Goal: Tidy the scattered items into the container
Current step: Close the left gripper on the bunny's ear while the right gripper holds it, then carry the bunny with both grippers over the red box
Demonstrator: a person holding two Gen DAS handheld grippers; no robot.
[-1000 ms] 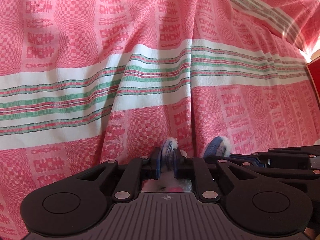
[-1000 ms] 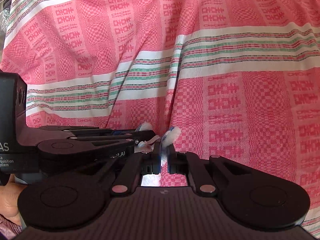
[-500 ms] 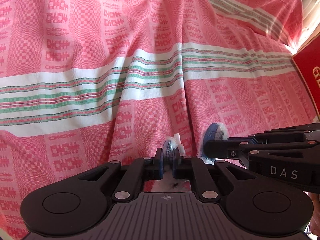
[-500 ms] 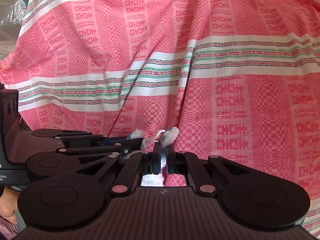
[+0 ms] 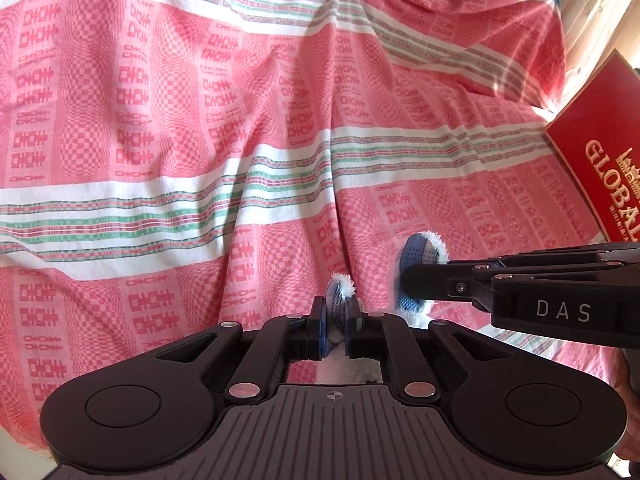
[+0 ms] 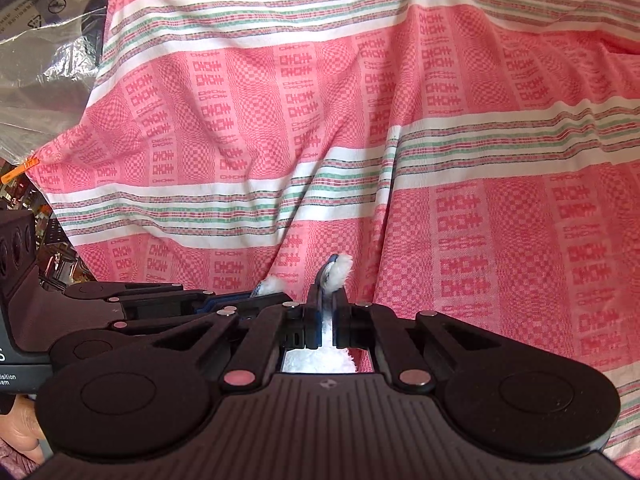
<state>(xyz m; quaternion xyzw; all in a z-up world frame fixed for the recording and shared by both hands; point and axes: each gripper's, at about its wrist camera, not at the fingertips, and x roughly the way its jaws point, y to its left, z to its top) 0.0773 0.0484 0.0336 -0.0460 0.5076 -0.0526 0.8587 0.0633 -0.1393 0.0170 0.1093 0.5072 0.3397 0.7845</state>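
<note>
Mostly hidden: white fabric behind right gripper.

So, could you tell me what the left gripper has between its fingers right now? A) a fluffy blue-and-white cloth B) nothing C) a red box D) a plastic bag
A: the left gripper is shut on a fluffy blue-and-white cloth poking up between its fingers.

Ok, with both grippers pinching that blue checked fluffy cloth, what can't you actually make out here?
- Blue checked fluffy cloth: most hidden behind the shut left gripper and right gripper in both wrist views.
- Red printed box: cut off by the left wrist view's edge.
- A container: not seen in either view.
</note>
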